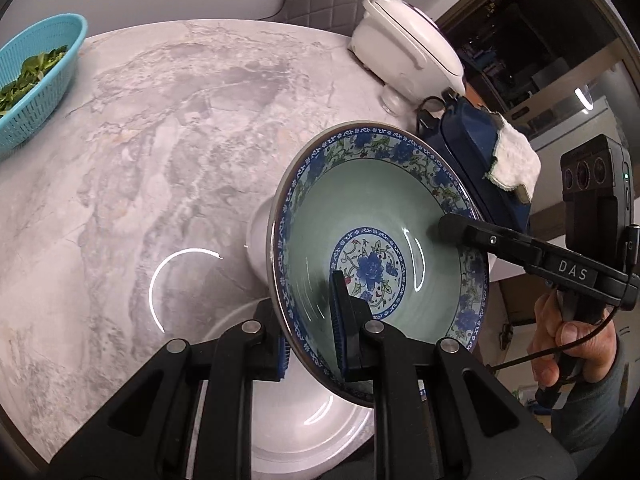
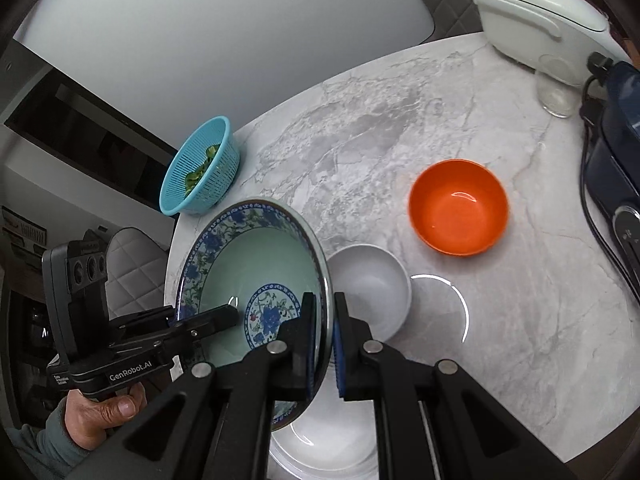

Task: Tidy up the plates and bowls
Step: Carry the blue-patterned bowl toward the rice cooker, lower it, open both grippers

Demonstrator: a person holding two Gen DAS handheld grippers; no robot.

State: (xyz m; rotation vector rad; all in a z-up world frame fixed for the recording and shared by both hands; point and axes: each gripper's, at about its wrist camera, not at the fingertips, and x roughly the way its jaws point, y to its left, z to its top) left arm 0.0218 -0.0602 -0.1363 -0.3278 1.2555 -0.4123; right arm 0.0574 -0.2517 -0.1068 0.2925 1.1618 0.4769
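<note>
Patterned bowl: glossy ceramic, pale green inside, blue floral band at the rim and a floral medallion at the bottom; tilted steeply, lifted over the white dishes.
White plate: smooth, round, shallow, directly under the patterned bowl at the desk's near edge.
White bowl: small, matte, round, just beside the patterned bowl's rim.
Orange bowl: shiny, deep, upright, apart from the patterned bowl, past the white bowl.
Desk: round grey-white marble; broad bare surface beyond the patterned bowl.
Blue colander: perforated plastic holding green leaves, at the desk edge behind the patterned bowl.
Rice cooker: white, rounded, at the far rim.
Left hand-held gripper: narrow, fingers pinching the patterned bowl's rim, one inside, one outside.
Right hand-held gripper: narrow, fingers straddling the opposite rim; the inner touches, the outer shows a slight gap.
</note>
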